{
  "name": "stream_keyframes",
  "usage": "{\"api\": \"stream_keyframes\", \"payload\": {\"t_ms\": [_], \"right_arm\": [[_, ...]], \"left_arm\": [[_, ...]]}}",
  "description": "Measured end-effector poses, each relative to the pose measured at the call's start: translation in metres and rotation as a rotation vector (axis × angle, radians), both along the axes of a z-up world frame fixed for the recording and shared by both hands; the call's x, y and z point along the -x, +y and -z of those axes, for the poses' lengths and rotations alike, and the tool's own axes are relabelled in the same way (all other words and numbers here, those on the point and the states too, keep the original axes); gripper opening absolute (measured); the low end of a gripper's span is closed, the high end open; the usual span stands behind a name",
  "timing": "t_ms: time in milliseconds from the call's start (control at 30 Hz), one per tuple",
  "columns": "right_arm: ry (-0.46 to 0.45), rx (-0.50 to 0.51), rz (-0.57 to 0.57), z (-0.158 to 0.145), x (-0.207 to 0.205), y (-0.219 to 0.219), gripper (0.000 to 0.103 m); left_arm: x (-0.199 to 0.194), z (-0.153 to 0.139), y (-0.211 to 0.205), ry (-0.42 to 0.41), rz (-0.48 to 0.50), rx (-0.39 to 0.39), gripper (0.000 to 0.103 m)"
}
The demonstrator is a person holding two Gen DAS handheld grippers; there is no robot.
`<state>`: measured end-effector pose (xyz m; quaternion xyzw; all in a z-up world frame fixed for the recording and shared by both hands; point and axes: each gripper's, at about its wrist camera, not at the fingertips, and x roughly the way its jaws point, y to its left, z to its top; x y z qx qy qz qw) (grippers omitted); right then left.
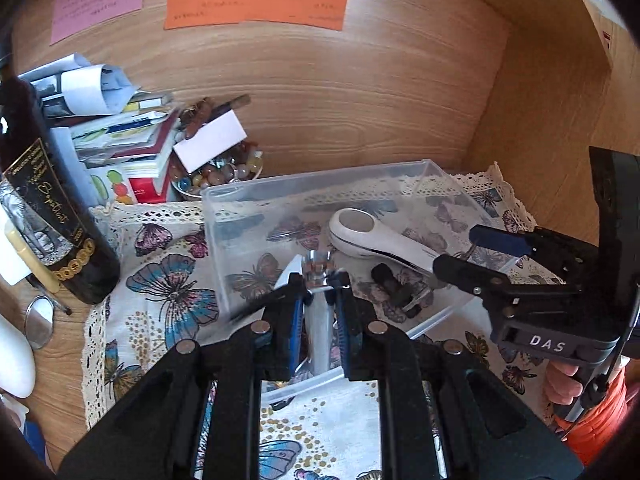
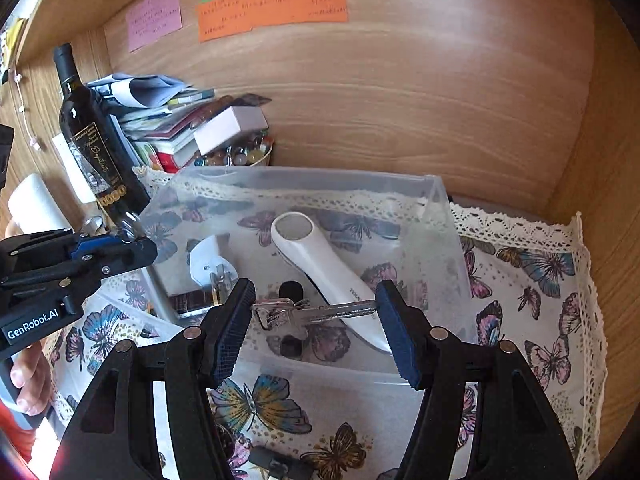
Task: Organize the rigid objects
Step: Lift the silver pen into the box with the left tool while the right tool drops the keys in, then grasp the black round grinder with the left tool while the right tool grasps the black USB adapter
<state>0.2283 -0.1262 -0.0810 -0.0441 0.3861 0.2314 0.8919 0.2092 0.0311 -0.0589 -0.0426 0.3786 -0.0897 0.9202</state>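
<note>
Gripping a silvery metal tool (image 1: 318, 280), your left claw (image 1: 319, 284) hangs over the clear bin (image 1: 280, 188) at frame centre; lower and release. Your right claw (image 2: 316, 316) gapes wide, empty, above the keys (image 2: 288, 314).

Sits on the butterfly cloth (image 2: 532, 280), the clear bin (image 2: 440, 200), against the back of the wooden surface (image 1: 60, 344). Holds the handled device (image 2: 320, 264) at centre, keys (image 2: 296, 312) just before it. Left of the bin: wine bottle (image 2: 92, 136), with a paper stack (image 2: 160, 120) and bead bowl (image 2: 240, 156) behind it. Above, on the back wall, sticky notes (image 2: 272, 4).
</note>
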Motion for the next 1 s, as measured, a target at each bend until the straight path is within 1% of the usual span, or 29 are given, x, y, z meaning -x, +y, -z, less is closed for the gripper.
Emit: {"api": "stream_keyframes", "payload": {"t_ms": [100, 167, 400, 533, 600, 667, 733, 833, 900, 1000], "right_arm": [[-0.008, 0.014, -0.001, -0.001, 0.003, 0.001, 0.060], [-0.019, 0.008, -0.010, -0.005, 0.007, 0.002, 0.060], [-0.069, -0.019, -0.024, -0.022, 0.027, -0.002, 0.065], [-0.098, -0.028, -0.028, -0.030, 0.044, -0.014, 0.068], [-0.111, -0.031, -0.025, -0.031, 0.052, -0.020, 0.073], [-0.113, -0.038, -0.023, -0.031, 0.060, -0.029, 0.075], [-0.113, -0.031, -0.011, -0.029, 0.065, -0.035, 0.075], [-0.103, -0.021, 0.005, -0.023, 0.074, -0.044, 0.075], [-0.088, -0.025, 0.009, -0.018, 0.079, -0.050, 0.075], [-0.071, -0.004, 0.023, -0.009, 0.084, -0.055, 0.076]], "left_arm": [[0.000, -0.002, -0.002, 0.002, 0.005, 0.010, 0.015], [0.003, -0.007, -0.002, -0.015, 0.002, 0.010, 0.015], [0.021, -0.019, -0.004, -0.040, 0.034, 0.019, 0.016], [0.037, -0.021, -0.006, -0.052, 0.049, 0.009, 0.027], [0.047, -0.021, -0.007, -0.060, 0.059, 0.010, 0.033], [0.056, -0.020, -0.009, -0.063, 0.070, 0.013, 0.047], [0.064, -0.016, -0.013, -0.061, 0.080, 0.011, 0.053], [0.072, -0.007, -0.020, -0.034, 0.104, 0.007, 0.055], [0.073, 0.002, -0.027, -0.003, 0.116, 0.015, 0.055], [0.072, 0.018, -0.039, 0.047, 0.141, 0.020, 0.055]]}}
